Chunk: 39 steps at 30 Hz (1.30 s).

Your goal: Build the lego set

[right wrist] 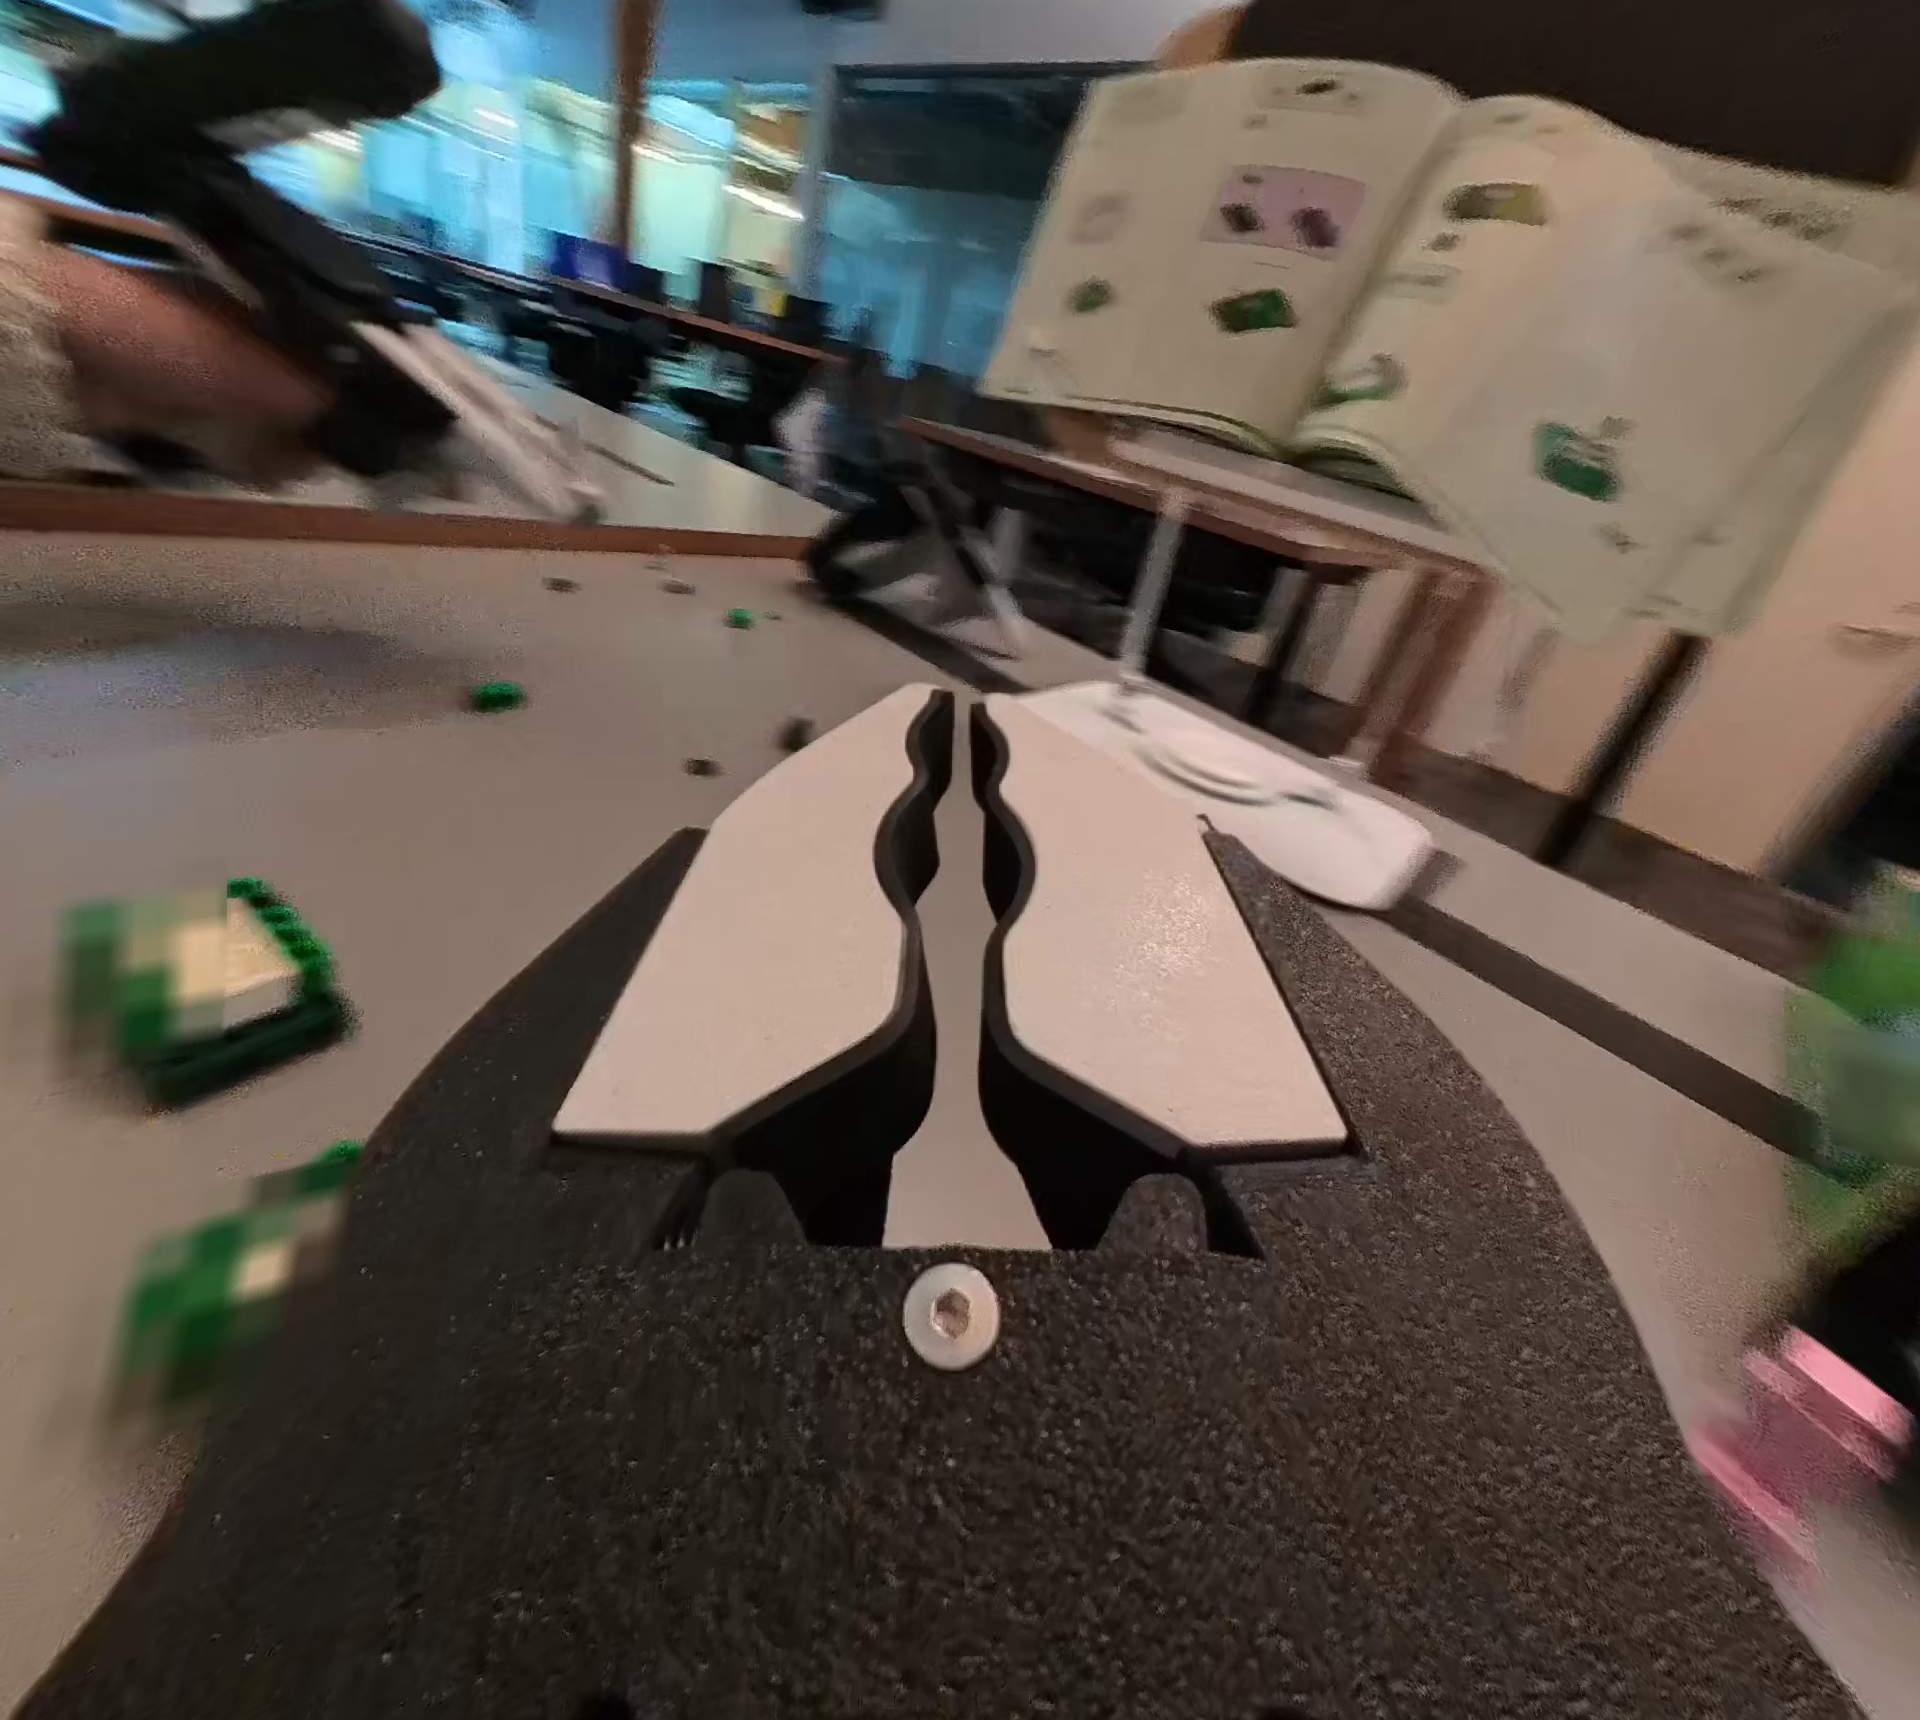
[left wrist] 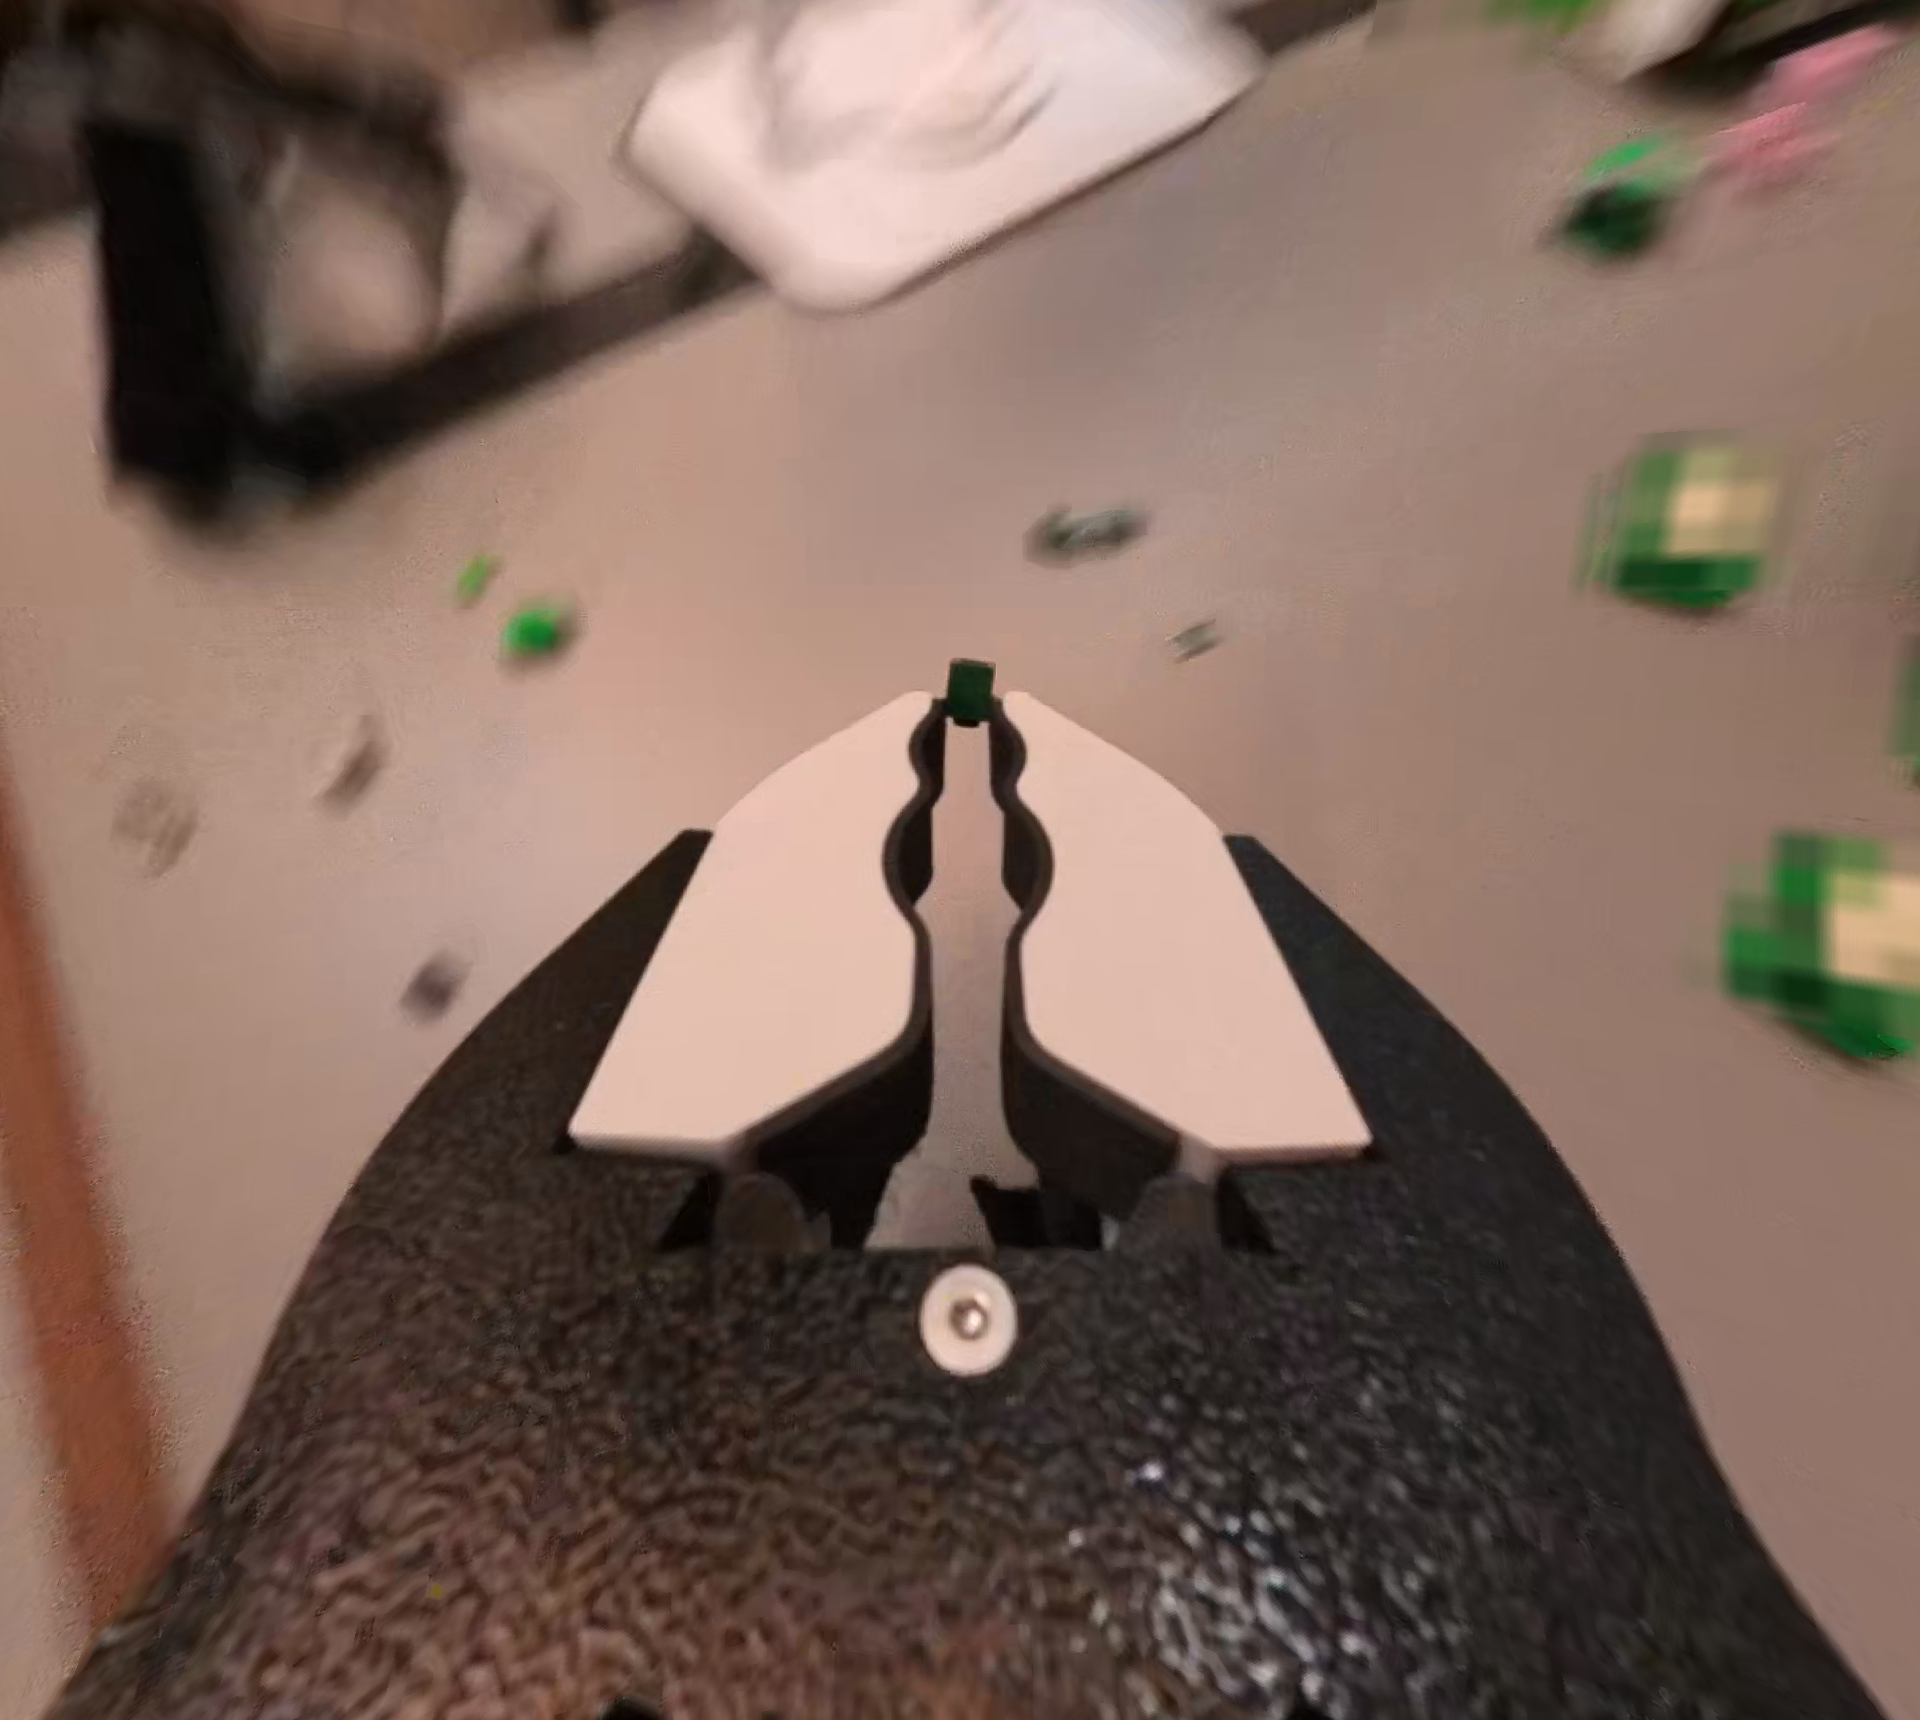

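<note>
My left gripper [left wrist: 970, 706] is shut on a small dark green lego piece [left wrist: 970, 689], held at the fingertips above the grey table [left wrist: 1299, 382]. Two green and white lego assemblies lie to its right, one at mid height [left wrist: 1678, 527] and one lower [left wrist: 1829, 943]. My right gripper [right wrist: 960, 702] is shut and empty above the table. The same two assemblies lie to its left, one farther [right wrist: 208, 984] and one nearer [right wrist: 229, 1255]. The open instruction booklet [right wrist: 1455, 288] stands on a white stand at the right. The other gripper [right wrist: 229, 143] shows blurred at far left.
Small loose green [left wrist: 535, 626] and grey pieces [left wrist: 1081, 532] are scattered on the table. The stand's white base [left wrist: 935, 122] sits at the table's far edge. Pink pieces [right wrist: 1808, 1431] and a green pile [right wrist: 1860, 1047] lie at the right. Both views are motion-blurred.
</note>
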Each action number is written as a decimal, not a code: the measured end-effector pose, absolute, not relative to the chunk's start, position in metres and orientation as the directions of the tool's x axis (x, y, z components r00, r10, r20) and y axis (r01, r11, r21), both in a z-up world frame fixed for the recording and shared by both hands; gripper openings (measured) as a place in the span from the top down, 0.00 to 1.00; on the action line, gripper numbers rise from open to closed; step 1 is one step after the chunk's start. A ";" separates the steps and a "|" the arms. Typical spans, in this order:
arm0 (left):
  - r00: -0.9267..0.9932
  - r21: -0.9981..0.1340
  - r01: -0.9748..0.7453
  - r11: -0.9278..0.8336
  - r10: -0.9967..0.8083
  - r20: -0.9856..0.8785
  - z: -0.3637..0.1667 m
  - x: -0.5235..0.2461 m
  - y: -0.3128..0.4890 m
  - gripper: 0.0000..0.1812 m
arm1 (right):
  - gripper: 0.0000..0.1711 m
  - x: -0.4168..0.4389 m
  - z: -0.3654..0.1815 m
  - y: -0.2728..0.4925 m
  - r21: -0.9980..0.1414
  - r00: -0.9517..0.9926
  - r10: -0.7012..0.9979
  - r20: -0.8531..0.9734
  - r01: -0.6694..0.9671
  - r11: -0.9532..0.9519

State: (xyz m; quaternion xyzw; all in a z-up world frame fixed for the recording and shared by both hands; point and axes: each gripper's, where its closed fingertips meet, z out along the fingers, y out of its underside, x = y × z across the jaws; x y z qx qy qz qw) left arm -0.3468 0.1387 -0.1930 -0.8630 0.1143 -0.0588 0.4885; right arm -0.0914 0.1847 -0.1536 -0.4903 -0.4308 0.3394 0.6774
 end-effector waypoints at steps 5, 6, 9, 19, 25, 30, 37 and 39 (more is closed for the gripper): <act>0.775 -0.954 -0.294 0.056 -0.570 -0.272 -0.139 -0.208 0.102 0.96 | 0.97 -0.118 -0.153 0.114 -0.989 -0.043 0.991 0.128 -0.079 0.124; 0.735 -0.947 -0.305 0.102 -0.606 -0.302 -0.138 -0.189 0.093 0.96 | 0.95 -0.120 -0.153 0.104 -0.991 -0.099 0.988 0.117 -0.074 0.110; 0.648 -0.955 -0.258 0.148 -0.707 -0.284 -0.140 -0.150 0.074 0.96 | 0.91 -0.123 -0.150 0.085 -0.984 -0.162 0.973 0.167 -0.093 0.153; 0.516 -0.982 -0.175 0.074 -0.842 -0.156 -0.151 -0.118 0.057 0.96 | 0.94 -0.123 -0.146 0.052 -0.974 -0.298 0.930 0.216 -0.132 0.184; 0.512 -0.988 -0.148 0.039 -0.852 -0.110 -0.158 -0.117 0.057 0.96 | 0.93 -0.124 -0.152 0.051 -0.978 -0.319 0.925 0.205 -0.112 0.178; 0.507 -0.992 -0.124 -0.033 -0.861 -0.035 -0.164 -0.117 0.059 0.95 | 0.96 -0.125 -0.158 0.052 -0.982 -0.337 0.923 0.189 -0.079 0.172; 0.625 -0.784 -0.539 -0.308 -0.771 -0.127 -0.247 -0.152 0.073 0.64 | 0.96 -0.122 -0.163 0.082 -0.985 -0.239 0.956 0.171 -0.036 0.167; 0.618 -0.735 -0.588 -0.338 -0.774 -0.138 -0.263 -0.156 0.072 0.64 | 0.96 -0.121 -0.164 0.087 -0.988 -0.229 0.961 0.155 -0.028 0.153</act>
